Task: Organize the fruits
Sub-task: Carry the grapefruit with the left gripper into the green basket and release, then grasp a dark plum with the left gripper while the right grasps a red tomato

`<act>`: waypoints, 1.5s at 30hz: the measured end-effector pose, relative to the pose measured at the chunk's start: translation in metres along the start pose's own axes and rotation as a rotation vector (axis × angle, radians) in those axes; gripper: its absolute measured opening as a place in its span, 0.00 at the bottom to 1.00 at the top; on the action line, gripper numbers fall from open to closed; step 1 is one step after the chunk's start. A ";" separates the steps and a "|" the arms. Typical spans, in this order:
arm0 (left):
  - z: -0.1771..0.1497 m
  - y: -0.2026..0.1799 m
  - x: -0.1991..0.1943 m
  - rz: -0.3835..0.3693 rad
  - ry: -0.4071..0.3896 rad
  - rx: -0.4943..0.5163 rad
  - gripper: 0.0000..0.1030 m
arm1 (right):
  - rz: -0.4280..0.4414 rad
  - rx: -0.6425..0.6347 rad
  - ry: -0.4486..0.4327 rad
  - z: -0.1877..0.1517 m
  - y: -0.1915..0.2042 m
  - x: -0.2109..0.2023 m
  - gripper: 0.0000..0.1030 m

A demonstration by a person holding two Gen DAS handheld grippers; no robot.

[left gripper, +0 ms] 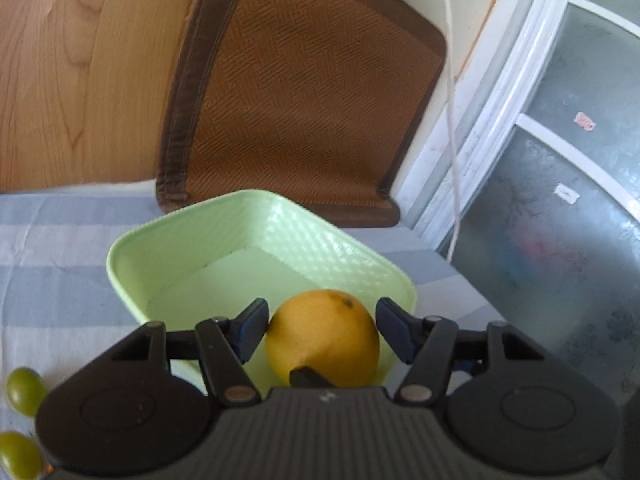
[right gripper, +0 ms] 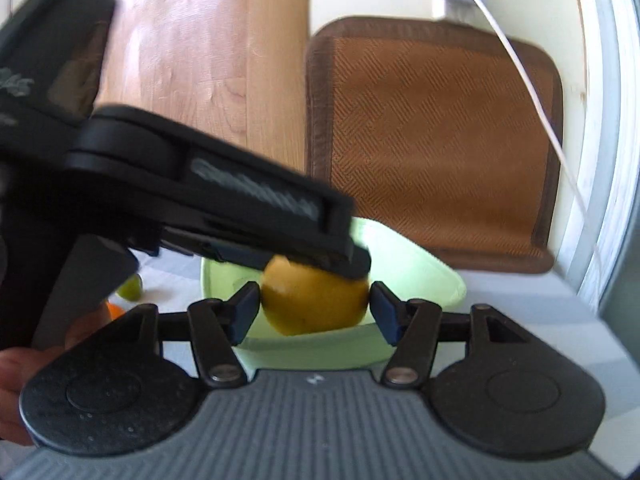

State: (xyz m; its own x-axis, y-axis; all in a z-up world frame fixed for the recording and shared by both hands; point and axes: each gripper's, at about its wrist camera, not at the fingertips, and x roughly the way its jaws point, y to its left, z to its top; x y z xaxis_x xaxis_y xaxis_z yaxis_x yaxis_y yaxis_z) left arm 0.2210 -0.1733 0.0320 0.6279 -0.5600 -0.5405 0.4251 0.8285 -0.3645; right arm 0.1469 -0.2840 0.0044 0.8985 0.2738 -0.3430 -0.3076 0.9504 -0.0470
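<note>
A yellow lemon (left gripper: 323, 336) sits between the fingers of my left gripper (left gripper: 322, 330), which is shut on it above the near edge of a light green square bowl (left gripper: 256, 248). In the right wrist view the same lemon (right gripper: 314, 304) shows under the left gripper's black body (right gripper: 224, 200), over the bowl (right gripper: 416, 276). My right gripper (right gripper: 315, 312) is open, its fingers framing the lemon from behind; I cannot tell whether they touch it. Two green grapes (left gripper: 24, 390) lie left of the bowl.
The bowl stands on a blue and white striped cloth (left gripper: 60, 264). A brown woven mat (left gripper: 304, 92) leans behind it, next to a wooden board (left gripper: 72, 72). A white cable (left gripper: 452, 120) hangs at the right. An orange fruit (right gripper: 114, 310) and a green fruit (right gripper: 131, 288) lie at left.
</note>
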 end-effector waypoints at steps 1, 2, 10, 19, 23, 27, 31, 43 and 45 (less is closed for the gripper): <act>-0.002 0.002 -0.001 0.002 -0.003 0.002 0.58 | 0.005 -0.001 -0.004 0.000 -0.001 0.001 0.62; -0.003 0.002 -0.005 0.000 -0.007 0.006 0.58 | 0.007 -0.003 -0.004 -0.002 -0.001 0.000 0.62; -0.019 0.016 -0.122 0.021 -0.219 0.064 0.60 | 0.084 0.144 -0.094 -0.003 -0.022 -0.021 0.62; -0.091 0.126 -0.263 0.427 -0.272 0.001 0.60 | 0.154 0.338 -0.059 0.000 -0.009 -0.040 0.39; -0.107 0.164 -0.271 0.504 -0.234 -0.085 0.60 | 0.229 0.284 0.017 -0.003 0.039 -0.038 0.39; -0.106 0.168 -0.256 0.519 -0.184 -0.047 0.60 | 0.295 0.186 0.106 -0.004 0.090 -0.024 0.40; -0.104 0.170 -0.239 0.518 -0.134 -0.049 0.58 | 0.282 0.133 0.174 -0.003 0.116 -0.009 0.40; -0.105 0.175 -0.216 0.472 -0.095 -0.037 0.24 | 0.229 0.081 0.246 -0.004 0.133 0.019 0.40; -0.108 0.167 -0.217 0.490 -0.096 -0.033 0.24 | 0.230 0.088 0.245 -0.004 0.132 0.020 0.31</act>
State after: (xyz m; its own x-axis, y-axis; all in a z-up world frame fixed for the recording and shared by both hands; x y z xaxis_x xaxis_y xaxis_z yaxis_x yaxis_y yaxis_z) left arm 0.0851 0.0873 0.0064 0.8067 -0.1011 -0.5823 0.0453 0.9929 -0.1095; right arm 0.1234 -0.1537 -0.0123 0.7038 0.4487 -0.5507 -0.4557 0.8799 0.1346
